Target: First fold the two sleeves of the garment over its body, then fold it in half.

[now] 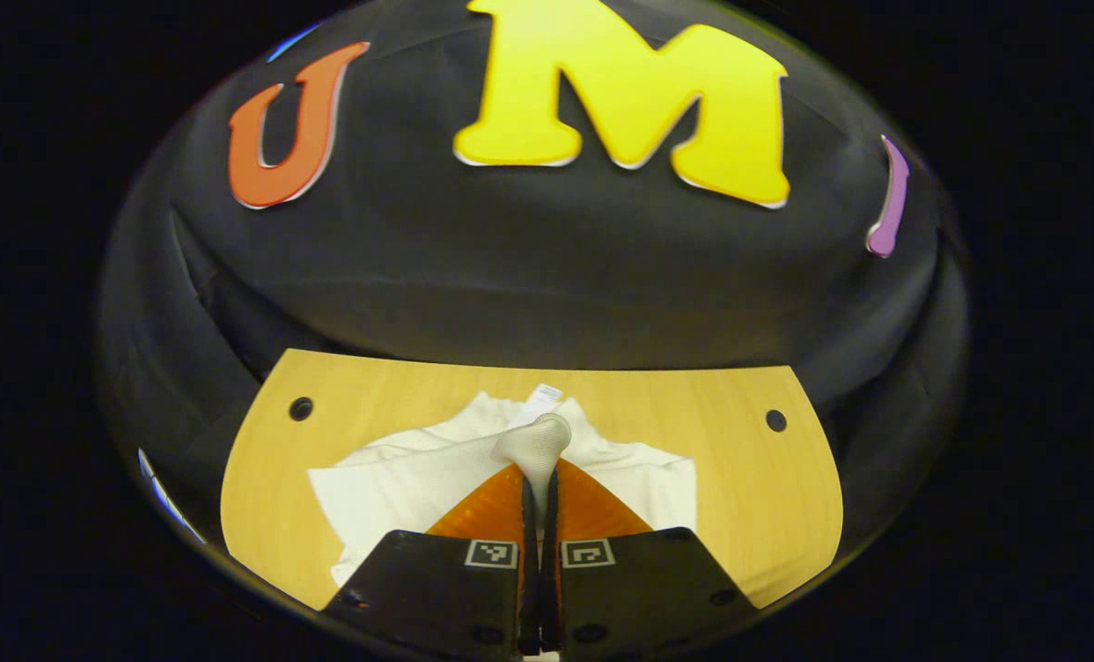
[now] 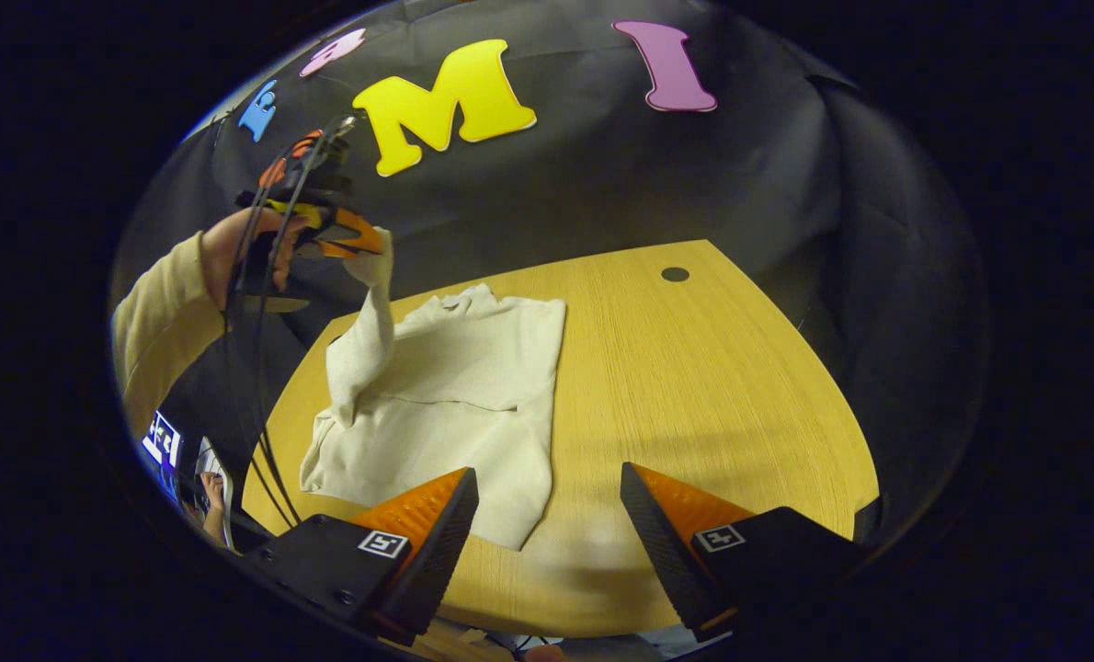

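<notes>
A cream long-sleeved garment lies on the wooden table, its body spread flat. In the right gripper view the left gripper, held by a hand in a beige sleeve, is raised above the table's left side and lifts one sleeve up by its cuff. The left gripper view shows that gripper shut on the sleeve cuff, with the garment below it. My right gripper stands open above the near edge of the table, its left finger over the garment's lower corner, with nothing between the fingers.
The table has round cable holes, one at the far right and two near the back edge in the left gripper view. Black cables hang from the left gripper. The right half of the table is bare wood.
</notes>
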A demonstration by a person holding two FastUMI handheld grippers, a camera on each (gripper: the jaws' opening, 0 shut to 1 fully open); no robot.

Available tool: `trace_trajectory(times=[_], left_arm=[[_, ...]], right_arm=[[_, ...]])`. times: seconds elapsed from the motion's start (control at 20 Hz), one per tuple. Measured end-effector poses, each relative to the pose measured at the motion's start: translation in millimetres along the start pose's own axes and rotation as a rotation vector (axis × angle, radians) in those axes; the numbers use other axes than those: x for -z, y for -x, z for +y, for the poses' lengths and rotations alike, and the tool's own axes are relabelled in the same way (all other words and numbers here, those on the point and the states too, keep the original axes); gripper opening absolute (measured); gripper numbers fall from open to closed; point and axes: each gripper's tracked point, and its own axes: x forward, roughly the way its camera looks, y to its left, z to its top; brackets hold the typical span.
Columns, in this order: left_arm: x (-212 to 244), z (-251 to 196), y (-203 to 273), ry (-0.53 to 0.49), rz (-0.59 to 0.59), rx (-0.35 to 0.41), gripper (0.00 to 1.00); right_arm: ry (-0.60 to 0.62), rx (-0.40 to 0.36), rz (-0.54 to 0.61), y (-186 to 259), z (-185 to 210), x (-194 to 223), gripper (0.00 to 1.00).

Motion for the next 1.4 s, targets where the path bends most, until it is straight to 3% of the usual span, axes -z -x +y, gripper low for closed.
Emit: trace_trajectory(times=[0.05, 0.1, 0.35, 0.4, 0.55, 0.85, 0.9, 1.1, 1.3, 1.35, 1.4], left_arm=[[1.1, -24.9, -10.6, -0.011, 0.018, 0.026, 0.03], [2.6, -51.2, -22.1, -0.020, 0.040, 0.056, 0.04], [-2.8, -147.5, -64.4, -0.062, 0.100, 0.122, 0.04], [-3.1, -164.2, -70.9, -0.063, 0.118, 0.131, 0.04], [23.5, -177.4, -89.3, -0.067, 0.164, 0.142, 0.00], [59.5, -192.5, -120.3, -0.017, 0.223, 0.118, 0.04], [63.9, -192.6, -124.2, -0.009, 0.232, 0.121, 0.04], [70.5, -193.7, -127.4, 0.001, 0.244, 0.141, 0.06], [70.2, -196.3, -117.0, 0.044, 0.244, 0.173, 0.16], [70.1, -197.9, -112.8, 0.050, 0.245, 0.189, 0.11], [68.2, -197.4, -107.0, 0.055, 0.238, 0.196, 0.20]], right_arm=[[0.012, 0.002, -0.005, 5.4, 0.2, 2.0, 0.93], [0.024, 0.015, -0.002, 8.0, -2.8, 7.8, 0.96], [0.075, 0.046, 0.046, 14.9, -5.9, 34.5, 0.93], [0.077, 0.049, 0.054, 15.7, -5.9, 39.4, 0.96], [0.075, 0.066, 0.076, 13.5, -9.2, 49.1, 0.97], [0.012, 0.114, 0.096, 22.6, -29.8, 66.1, 0.97], [-0.001, 0.127, 0.093, 23.4, -35.2, 65.8, 0.94], [-0.029, 0.152, 0.093, 26.1, -46.1, 65.8, 0.96], [-0.017, 0.141, 0.081, 28.1, -41.7, 59.2, 0.97], [-0.009, 0.139, 0.075, 27.8, -40.1, 57.1, 0.97], [-0.005, 0.129, 0.072, 27.6, -35.8, 55.6, 0.94]])
